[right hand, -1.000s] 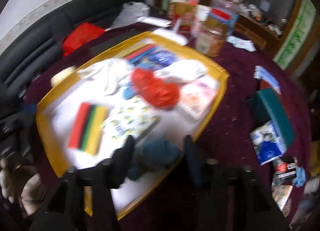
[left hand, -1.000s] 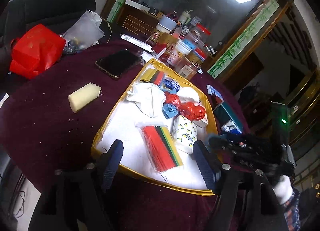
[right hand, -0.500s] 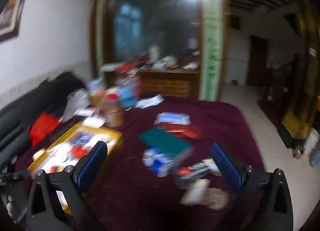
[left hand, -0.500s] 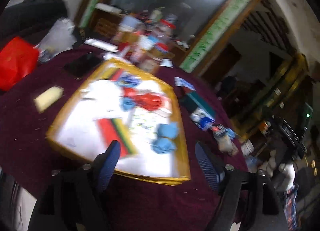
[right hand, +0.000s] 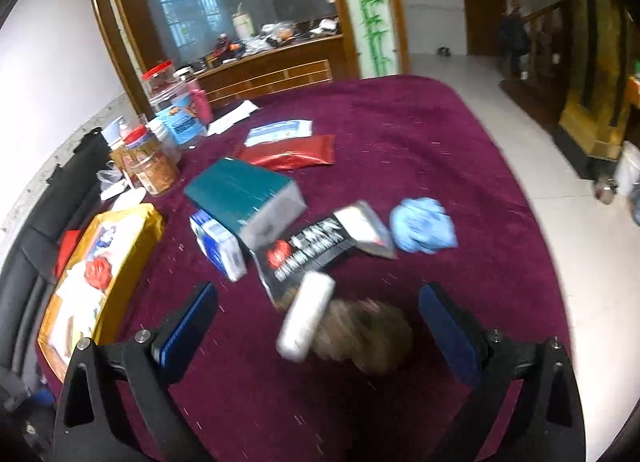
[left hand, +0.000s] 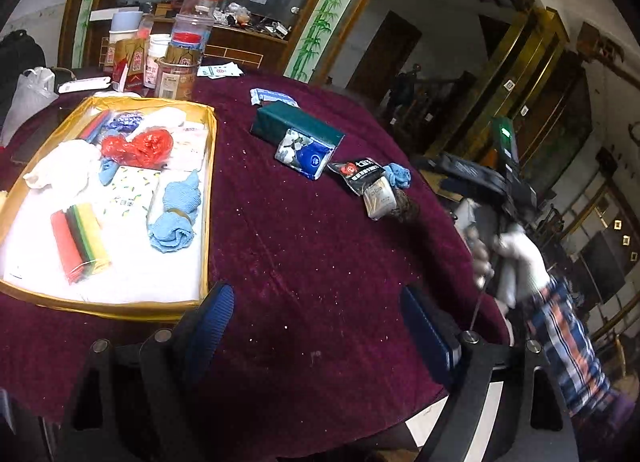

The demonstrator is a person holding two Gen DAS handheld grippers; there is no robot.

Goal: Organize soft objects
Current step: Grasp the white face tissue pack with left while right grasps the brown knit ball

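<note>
Maroon tablecloth (right hand: 400,150); blurred brown furry lump (right hand: 364,336), identity unclear.

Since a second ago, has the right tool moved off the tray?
Yes. The right tool has swung rightward off the yellow tray, now over the brown furry item; jaws just opened, gripping nothing.

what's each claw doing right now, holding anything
Left claw: open, holding nothing, jaws just widened.
Right claw: open, holding nothing, over a white packet and brown fuzzy thing.
</note>
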